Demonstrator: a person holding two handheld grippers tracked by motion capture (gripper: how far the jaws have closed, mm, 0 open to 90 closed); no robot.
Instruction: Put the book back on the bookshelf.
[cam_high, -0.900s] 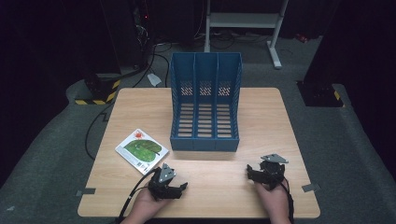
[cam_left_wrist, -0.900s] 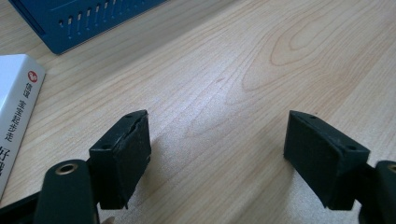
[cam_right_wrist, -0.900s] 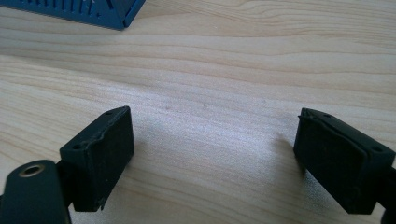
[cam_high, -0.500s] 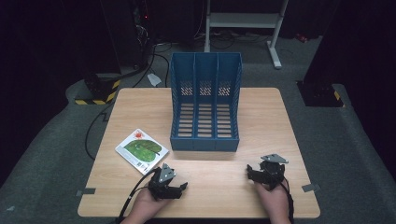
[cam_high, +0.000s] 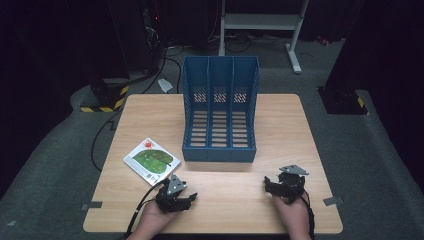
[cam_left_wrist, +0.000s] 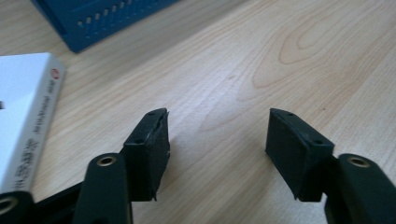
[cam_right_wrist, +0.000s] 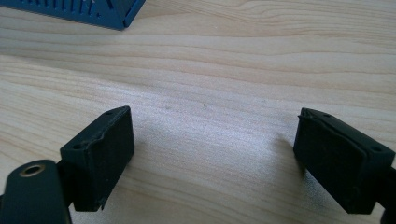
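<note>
Nothing has moved since the earlier frames: the book, the file rack and both hands sit where they did, and the left claw's and right claw's jaws stand as they were.

The book (cam_high: 151, 161), a thin one with a green leaf cover, lies flat near the left front of the desk (cam_high: 280, 120), turned at an angle and just beside the front left corner of the blue file rack (cam_high: 220, 110). It looks set out that way so that a claw can come at its free edge from the person's side. In the left claw's own view its white spine (cam_left_wrist: 28, 116) lies just to the left of the jaws.

The left claw (cam_high: 176, 192) rests on the desk just in front of the book, jaws apart with bare wood between them, probably the one to take it, being nearest. The right claw (cam_high: 285, 185) rests well apart on the right front, jaws wide and holding nothing; in its view the rack's corner (cam_right_wrist: 112, 11) lies ahead.

The rack stands in the middle with its open side facing the person, likely so the book can be slid in upright.

Count: one book, one rack with three compartments, two claws, one desk.
</note>
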